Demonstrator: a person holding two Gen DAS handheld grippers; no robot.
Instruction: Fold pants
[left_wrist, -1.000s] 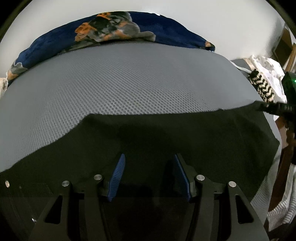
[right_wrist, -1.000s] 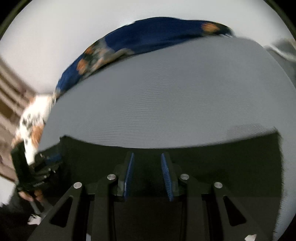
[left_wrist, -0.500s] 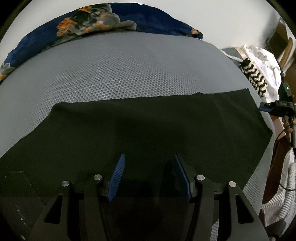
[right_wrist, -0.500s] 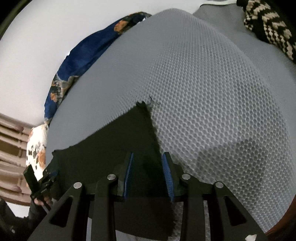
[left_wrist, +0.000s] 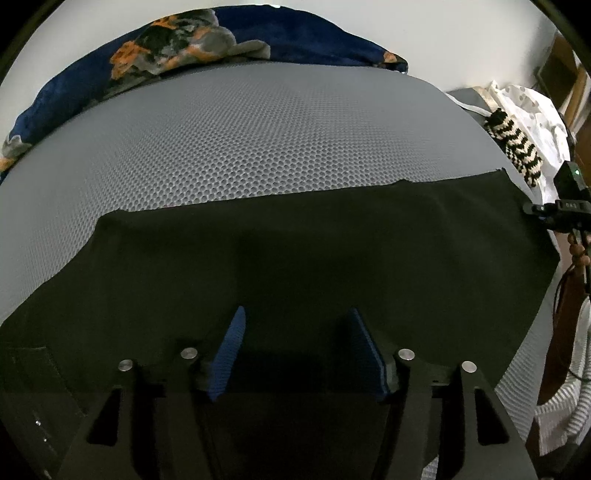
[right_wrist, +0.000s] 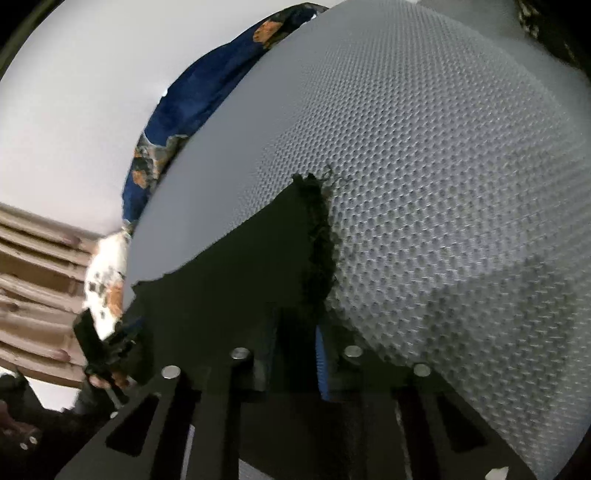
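Observation:
The black pants (left_wrist: 295, 251) lie spread flat across the grey mesh mattress (left_wrist: 258, 140). My left gripper (left_wrist: 295, 325) is open, its blue pads wide apart just above the near part of the cloth. In the right wrist view the pants (right_wrist: 258, 258) end in a frayed hem edge (right_wrist: 317, 221). My right gripper (right_wrist: 295, 332) sits at that hem with its jaws narrowly apart around the cloth; whether they grip it is unclear. The right gripper also shows at the pants' right end in the left wrist view (left_wrist: 554, 212).
A dark blue floral blanket (left_wrist: 184, 55) lies along the far edge of the mattress. A black-and-cream zigzag knit (left_wrist: 513, 144) and white cloth (left_wrist: 528, 107) sit at the right. Wooden slats (right_wrist: 37, 266) stand to the left in the right wrist view.
The far edge of the pants came down and the cloth now lies flat. My right gripper swung round and moved in on the frayed hem. My left gripper stayed open.

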